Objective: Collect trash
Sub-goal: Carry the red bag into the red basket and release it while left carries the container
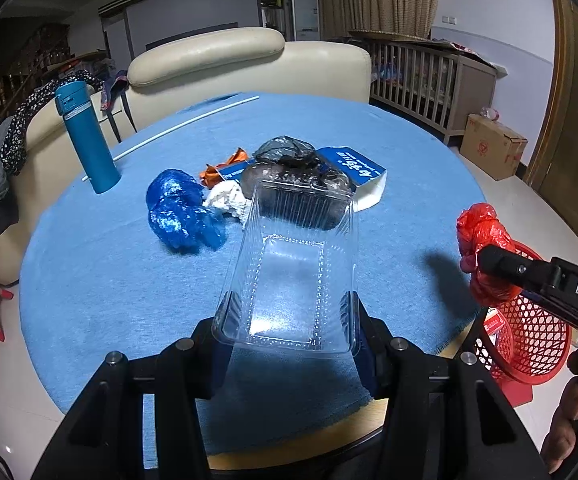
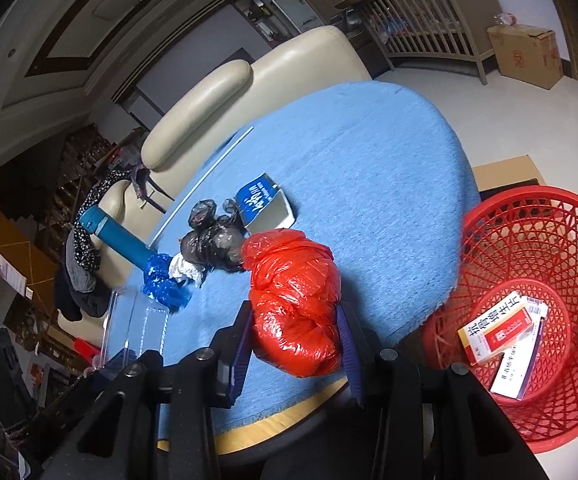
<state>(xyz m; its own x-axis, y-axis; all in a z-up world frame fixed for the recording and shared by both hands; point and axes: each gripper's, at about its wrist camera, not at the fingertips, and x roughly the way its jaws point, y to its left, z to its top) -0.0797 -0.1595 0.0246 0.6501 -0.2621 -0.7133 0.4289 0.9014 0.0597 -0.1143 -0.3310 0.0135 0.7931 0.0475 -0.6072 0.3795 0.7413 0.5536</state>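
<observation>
With the red bag [image 2: 295, 304] clamped in the right gripper [image 2: 297, 344] beside the basket [image 2: 569, 220] and the clear tray [image 1: 289, 280] pinched in the left gripper [image 1: 289, 344], either could be dropped short if released early.

Teal flask [image 1: 87, 138] upright on blue cloth [image 1: 129, 280], white rod [image 1: 185, 126] behind, cream sofa [image 1: 249, 64] beyond.
</observation>
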